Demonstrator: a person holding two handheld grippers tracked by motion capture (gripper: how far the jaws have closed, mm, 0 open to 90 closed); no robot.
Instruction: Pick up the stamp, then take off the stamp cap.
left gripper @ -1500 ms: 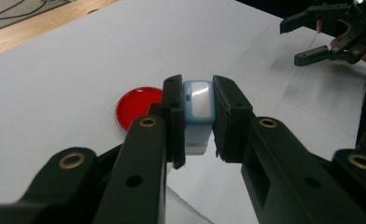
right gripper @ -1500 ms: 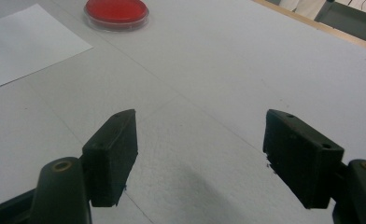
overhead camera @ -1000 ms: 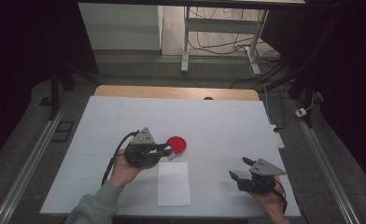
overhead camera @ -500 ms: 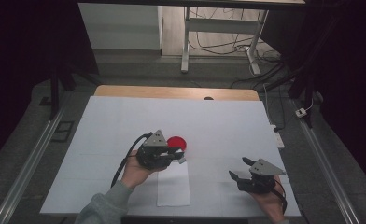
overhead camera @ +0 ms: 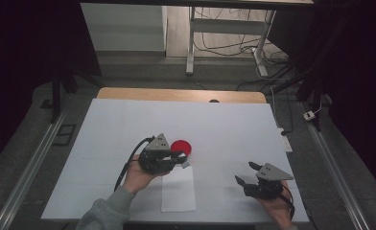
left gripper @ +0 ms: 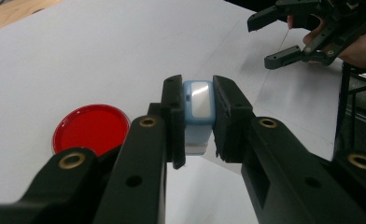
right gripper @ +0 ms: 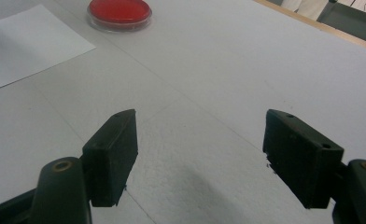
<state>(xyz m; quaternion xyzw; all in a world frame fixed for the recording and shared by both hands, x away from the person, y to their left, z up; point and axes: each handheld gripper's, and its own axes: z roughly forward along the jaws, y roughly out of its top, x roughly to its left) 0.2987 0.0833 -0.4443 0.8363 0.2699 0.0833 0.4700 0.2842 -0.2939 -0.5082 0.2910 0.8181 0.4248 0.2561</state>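
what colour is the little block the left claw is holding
Light blue, with a pale silvery face on the block; the left gripper view shows it best, clamped in the left claw.

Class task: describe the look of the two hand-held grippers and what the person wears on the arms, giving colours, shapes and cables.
Both tools are black. The left hand-held gripper carries a grey three-cornered plate on top and trails a black cable; its jaws are flat black blocks with brass-coloured pivot pins. The right hand-held gripper has the same grey plate. A grey sleeve covers the left forearm.
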